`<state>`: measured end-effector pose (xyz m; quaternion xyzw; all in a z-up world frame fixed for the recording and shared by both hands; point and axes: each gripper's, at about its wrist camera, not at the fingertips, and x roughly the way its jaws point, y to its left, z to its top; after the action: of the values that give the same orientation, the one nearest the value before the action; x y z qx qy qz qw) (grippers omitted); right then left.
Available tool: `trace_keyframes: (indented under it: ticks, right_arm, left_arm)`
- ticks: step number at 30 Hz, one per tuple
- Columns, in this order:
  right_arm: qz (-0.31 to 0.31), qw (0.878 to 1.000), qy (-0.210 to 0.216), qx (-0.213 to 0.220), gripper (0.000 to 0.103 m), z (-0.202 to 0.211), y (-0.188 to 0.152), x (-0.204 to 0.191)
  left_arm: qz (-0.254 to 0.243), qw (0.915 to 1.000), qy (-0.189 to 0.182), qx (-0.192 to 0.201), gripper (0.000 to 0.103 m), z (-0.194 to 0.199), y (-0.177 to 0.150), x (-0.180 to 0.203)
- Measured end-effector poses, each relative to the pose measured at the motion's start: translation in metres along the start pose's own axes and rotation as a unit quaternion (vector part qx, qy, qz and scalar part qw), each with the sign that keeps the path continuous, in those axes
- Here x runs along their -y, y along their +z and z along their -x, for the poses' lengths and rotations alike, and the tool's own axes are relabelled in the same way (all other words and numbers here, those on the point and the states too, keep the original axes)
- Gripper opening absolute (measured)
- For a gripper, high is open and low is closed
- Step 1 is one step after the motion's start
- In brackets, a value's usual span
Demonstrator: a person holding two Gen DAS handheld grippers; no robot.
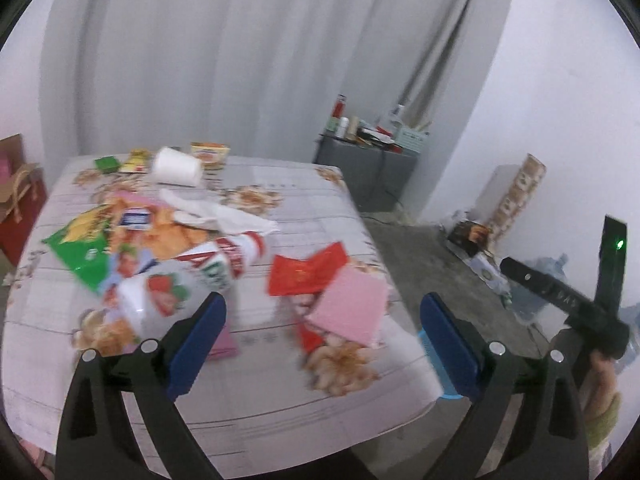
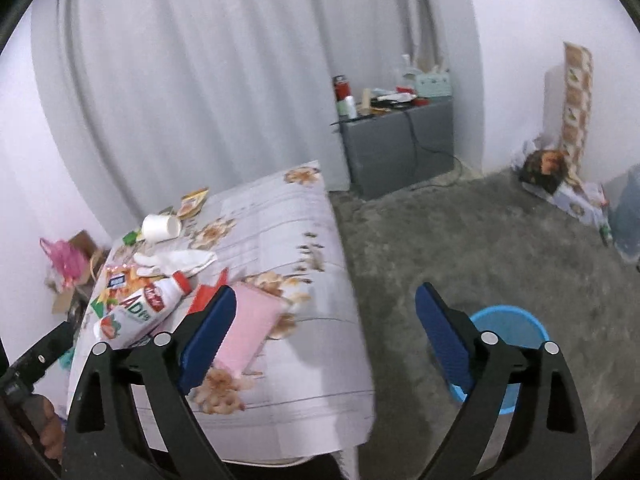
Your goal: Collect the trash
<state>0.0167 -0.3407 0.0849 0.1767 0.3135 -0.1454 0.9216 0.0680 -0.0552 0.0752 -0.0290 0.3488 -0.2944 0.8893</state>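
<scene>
Trash lies on the floral-cloth table (image 1: 280,380): a white bottle (image 1: 168,292) with a strawberry label on its side, a red wrapper (image 1: 304,272), a pink packet (image 1: 352,308), a green chip bag (image 1: 80,248), crumpled tissue (image 1: 236,216) and a tipped white cup (image 1: 176,168). My left gripper (image 1: 324,336) hangs open above the table's near right part, empty. My right gripper (image 2: 324,336) is open and empty over the table's right edge (image 2: 352,320). A blue bin (image 2: 516,332) stands on the floor behind its right finger. The bottle (image 2: 140,312) and pink packet (image 2: 248,328) show beside its left finger.
A grey cabinet (image 2: 400,144) loaded with bottles stands by the curtain. Boxes and a water jug (image 1: 552,276) line the right wall. Paper bags (image 2: 68,264) sit left of the table. Grey floor (image 2: 460,240) spreads right of the table.
</scene>
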Motion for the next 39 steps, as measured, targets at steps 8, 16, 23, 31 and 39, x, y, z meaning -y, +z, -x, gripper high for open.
trace_keyframes:
  ticks: [8, 16, 23, 31, 39]
  right_arm:
    - [0.025, 1.000, -0.001, -0.010, 0.095, -0.005, 0.005, -0.039]
    - [0.057, 0.997, -0.036, -0.029, 0.095, -0.018, 0.003, -0.072]
    - [0.099, 0.992, -0.077, -0.026, 0.095, -0.025, -0.002, -0.087]
    - [0.106, 0.988, -0.114, -0.020, 0.095, -0.027, -0.005, -0.087]
    - [0.086, 0.991, -0.098, -0.021, 0.095, -0.029, -0.006, -0.086]
  left_arm:
    - [0.008, 1.0000, 0.002, 0.003, 0.095, 0.016, -0.008, -0.021]
    - [0.014, 0.9999, 0.010, -0.004, 0.095, 0.014, -0.013, -0.033]
    - [0.020, 0.9997, 0.011, -0.004, 0.095, 0.012, -0.013, -0.039]
    - [0.003, 1.0000, 0.001, -0.006, 0.095, 0.006, -0.013, -0.040]
    - [-0.006, 0.9999, -0.006, -0.009, 0.095, -0.002, -0.015, -0.040]
